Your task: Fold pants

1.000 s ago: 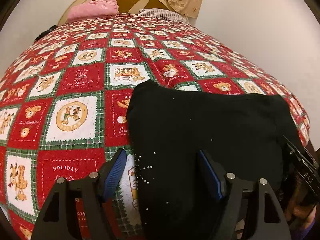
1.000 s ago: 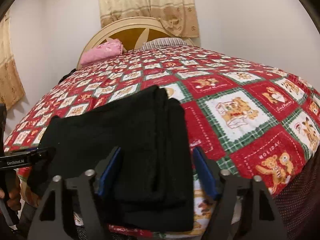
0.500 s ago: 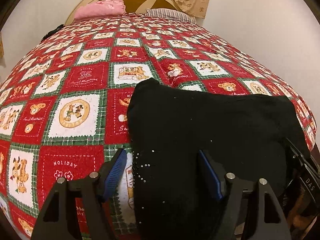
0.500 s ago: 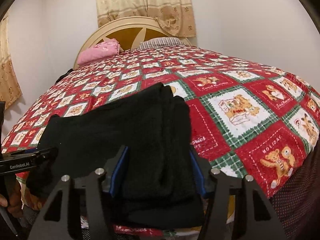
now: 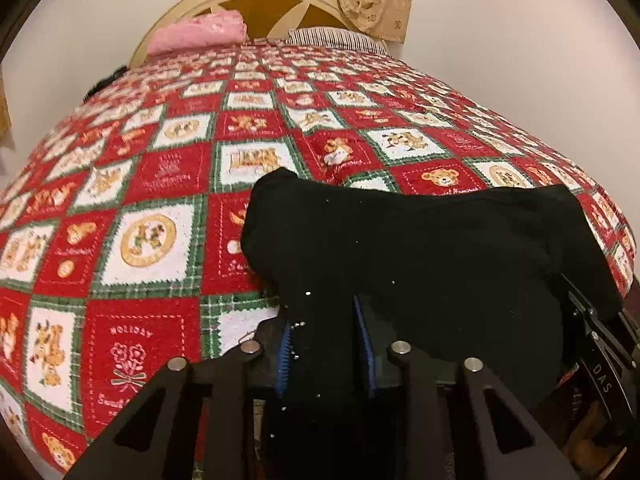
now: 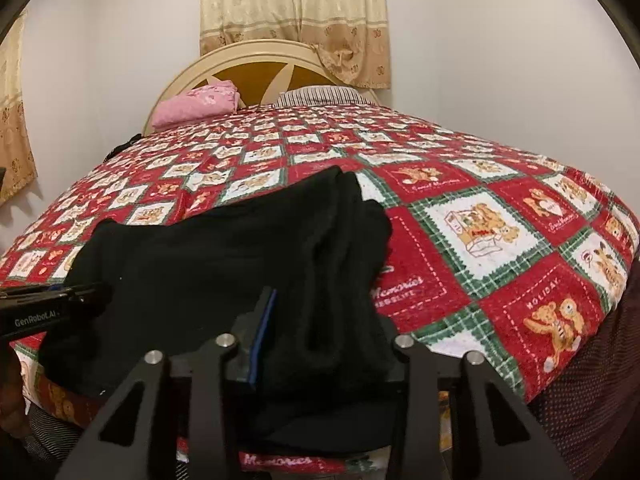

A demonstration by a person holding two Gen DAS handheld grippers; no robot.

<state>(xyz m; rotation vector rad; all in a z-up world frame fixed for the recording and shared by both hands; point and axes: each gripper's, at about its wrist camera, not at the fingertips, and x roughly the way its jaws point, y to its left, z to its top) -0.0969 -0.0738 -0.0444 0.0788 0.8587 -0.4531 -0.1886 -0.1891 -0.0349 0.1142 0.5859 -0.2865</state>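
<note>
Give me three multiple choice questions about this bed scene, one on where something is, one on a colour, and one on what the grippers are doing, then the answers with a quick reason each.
1. Where do the pants lie?
A. at the near edge of the bed
B. up against the headboard
C. on the floor

2. What colour is the folded bedding at the headboard, beside the striped pillow?
A. blue
B. pink
C. green

3. How do the two grippers stand?
A. both wide open above the blanket
B. only the left gripped
C. both closed on the pants

Answers:
1 A: the black fabric lies on the patchwork blanket close to both cameras.
2 B: the pink bedding shows in both views.
3 C: the left gripper and right gripper each have fabric pinched between the fingers.
</note>
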